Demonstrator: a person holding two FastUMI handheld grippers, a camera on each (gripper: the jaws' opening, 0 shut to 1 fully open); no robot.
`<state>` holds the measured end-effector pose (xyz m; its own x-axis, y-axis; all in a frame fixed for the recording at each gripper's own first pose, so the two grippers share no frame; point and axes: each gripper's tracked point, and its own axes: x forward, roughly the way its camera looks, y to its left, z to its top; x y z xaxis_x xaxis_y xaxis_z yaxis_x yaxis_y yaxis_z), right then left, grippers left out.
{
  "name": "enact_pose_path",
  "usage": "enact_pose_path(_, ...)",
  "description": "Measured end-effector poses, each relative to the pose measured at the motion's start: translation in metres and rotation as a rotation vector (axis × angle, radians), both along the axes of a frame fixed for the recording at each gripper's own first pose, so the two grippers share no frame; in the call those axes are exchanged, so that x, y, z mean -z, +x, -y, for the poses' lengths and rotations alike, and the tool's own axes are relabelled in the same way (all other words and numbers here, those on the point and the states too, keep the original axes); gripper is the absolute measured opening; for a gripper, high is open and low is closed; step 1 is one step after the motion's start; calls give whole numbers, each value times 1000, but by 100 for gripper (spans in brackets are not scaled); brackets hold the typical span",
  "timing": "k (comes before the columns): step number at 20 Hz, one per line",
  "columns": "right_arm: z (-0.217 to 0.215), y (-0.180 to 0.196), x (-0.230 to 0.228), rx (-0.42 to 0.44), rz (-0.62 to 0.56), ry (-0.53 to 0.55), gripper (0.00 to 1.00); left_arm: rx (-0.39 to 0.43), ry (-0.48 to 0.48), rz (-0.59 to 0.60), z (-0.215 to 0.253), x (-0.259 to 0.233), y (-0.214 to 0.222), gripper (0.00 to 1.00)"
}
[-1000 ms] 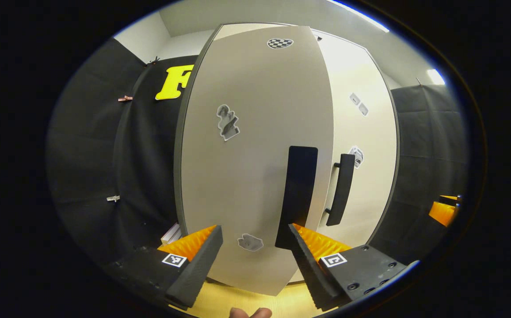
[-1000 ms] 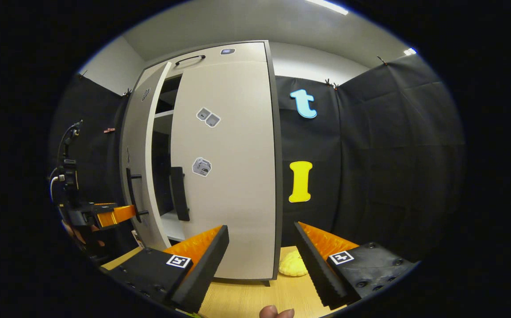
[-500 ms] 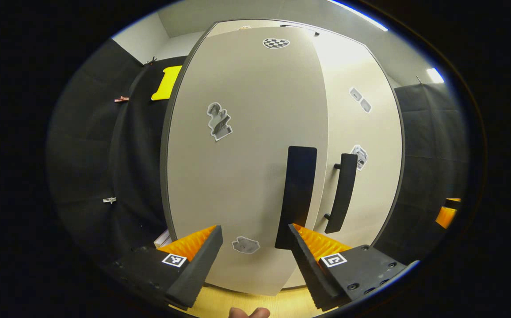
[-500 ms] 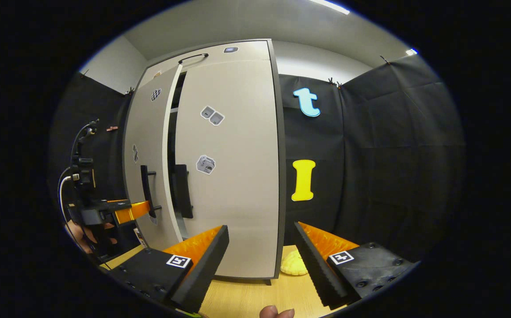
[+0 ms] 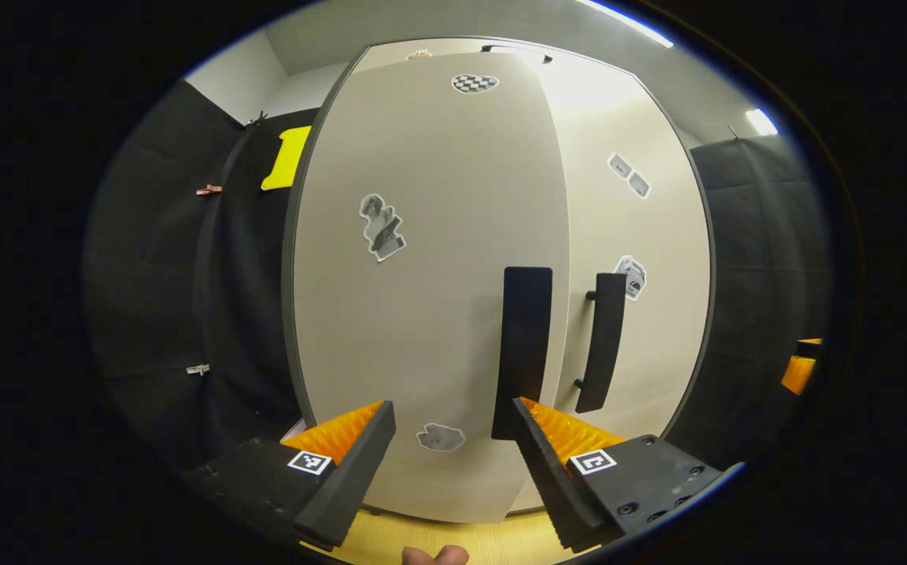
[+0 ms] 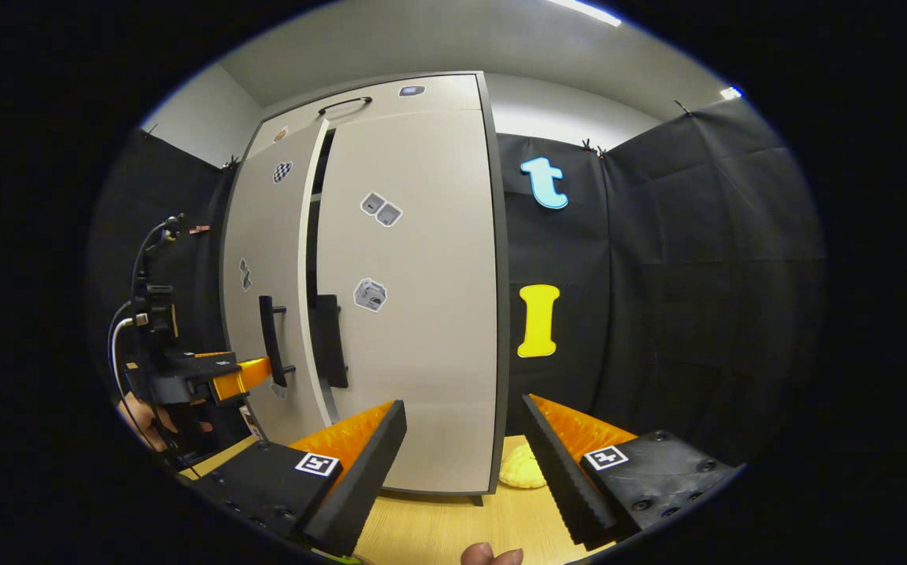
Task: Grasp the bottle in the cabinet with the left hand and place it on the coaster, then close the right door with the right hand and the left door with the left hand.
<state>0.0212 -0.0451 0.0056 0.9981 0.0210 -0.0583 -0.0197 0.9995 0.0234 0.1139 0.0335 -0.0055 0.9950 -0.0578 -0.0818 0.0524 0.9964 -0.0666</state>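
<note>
1. In the left gripper view the left gripper (image 5: 453,455) has its fingers wide apart with nothing between them, pointed straight at the left door (image 5: 422,298) of the cabinet.
2. The right finger's tip overlaps the foot of the left door's handle (image 5: 522,345), a flat dark upright bar; whether they touch I cannot tell.
3. In the right gripper view that same gripper (image 6: 245,377) sits low at the left, just beside the left handle (image 6: 269,341), with a hand (image 6: 151,420) behind it.
4. The left door stands almost shut: the right gripper view shows a narrow dark slit (image 6: 314,251) between it and the right door (image 6: 414,298).
5. The right door lies flush with the cabinet's frame, and its handle (image 5: 601,341) hangs just right of the left one.
6. The right gripper (image 6: 461,463) has its fingers spread and empty, held back from the right door above the wooden table (image 6: 438,526).
7. A pale yellow, ridged, rounded thing (image 6: 522,472) lies on the table at the cabinet's right foot; it may be the coaster, though it is half hidden.
8. The stickers on the doors, among them a chequered one (image 5: 475,82) and a grey pair (image 5: 628,174), are too small to show any writing.
9. The bottle is not something I can place from these pictures.
</note>
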Motion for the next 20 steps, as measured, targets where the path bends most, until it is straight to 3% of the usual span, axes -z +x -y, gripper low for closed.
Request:
enact_pose_path(13, -13, -23, -6, -4, 11, -7, 97, 47, 2, 20, 1, -16, -95, 95)
enact_pose_path(20, -23, -30, -8, -25, 12, -7, 97, 41, -6, -5, -6, -6, -122, 95)
